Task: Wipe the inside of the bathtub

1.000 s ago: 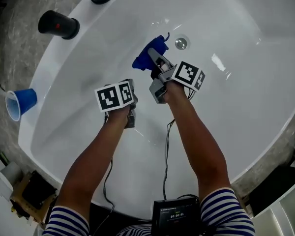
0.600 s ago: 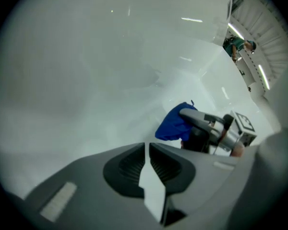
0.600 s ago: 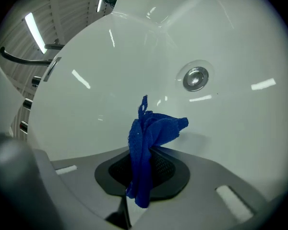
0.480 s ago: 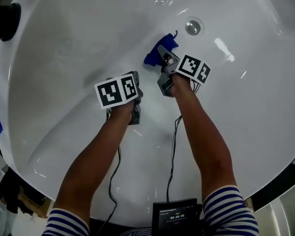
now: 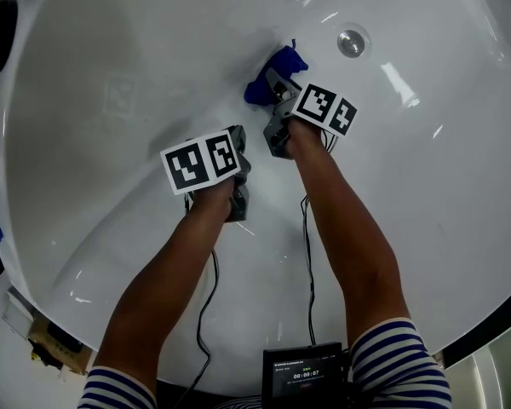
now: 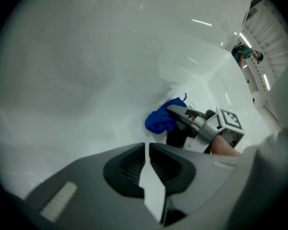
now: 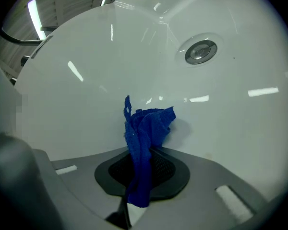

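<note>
Arms (image 5: 345, 228) outstretched, right jaws pinching cloth (image 5: 269, 75)

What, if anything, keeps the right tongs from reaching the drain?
Nothing, it seems, so probably yes, they can reach it. The right tongs, shut on the cloth, sit near the drain with only bare tub between them.
</note>
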